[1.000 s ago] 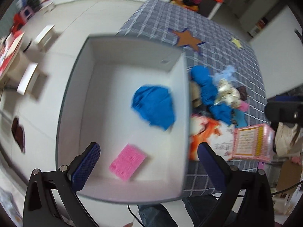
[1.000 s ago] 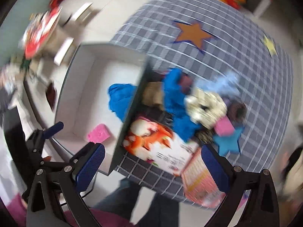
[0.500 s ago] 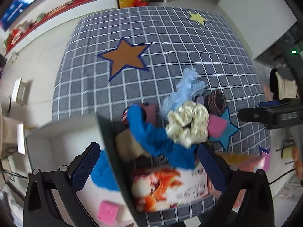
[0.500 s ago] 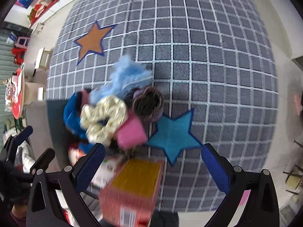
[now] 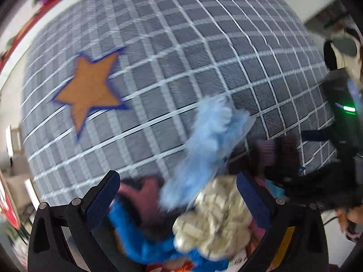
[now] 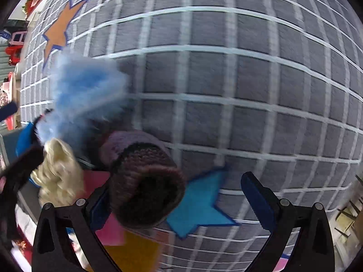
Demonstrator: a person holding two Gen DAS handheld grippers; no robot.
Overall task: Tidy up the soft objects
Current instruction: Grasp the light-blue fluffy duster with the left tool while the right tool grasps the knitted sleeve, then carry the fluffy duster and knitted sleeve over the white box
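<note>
A pile of soft things lies on the grey checked cloth (image 5: 172,52). In the left wrist view my left gripper (image 5: 179,195) is open just above the pile: a light blue fluffy piece (image 5: 208,145), a cream scrunchie (image 5: 215,224), a royal blue plush (image 5: 147,247) and a pink piece (image 5: 145,199). In the right wrist view my right gripper (image 6: 177,197) is open, low over a dark maroon knitted roll (image 6: 145,181). The light blue fluffy piece (image 6: 84,90) and the cream scrunchie (image 6: 59,172) lie to its left.
An orange star (image 5: 90,90) and a blue star (image 6: 202,208) are sewn on the cloth. A pink sponge (image 6: 109,229) and a yellow-orange box (image 6: 136,253) lie under the roll. The right gripper's body (image 5: 340,136) shows at the left view's right edge.
Both grippers have swung from the white box to the pile and dropped close to it. The white box has left both views. Both jaws stay open.
</note>
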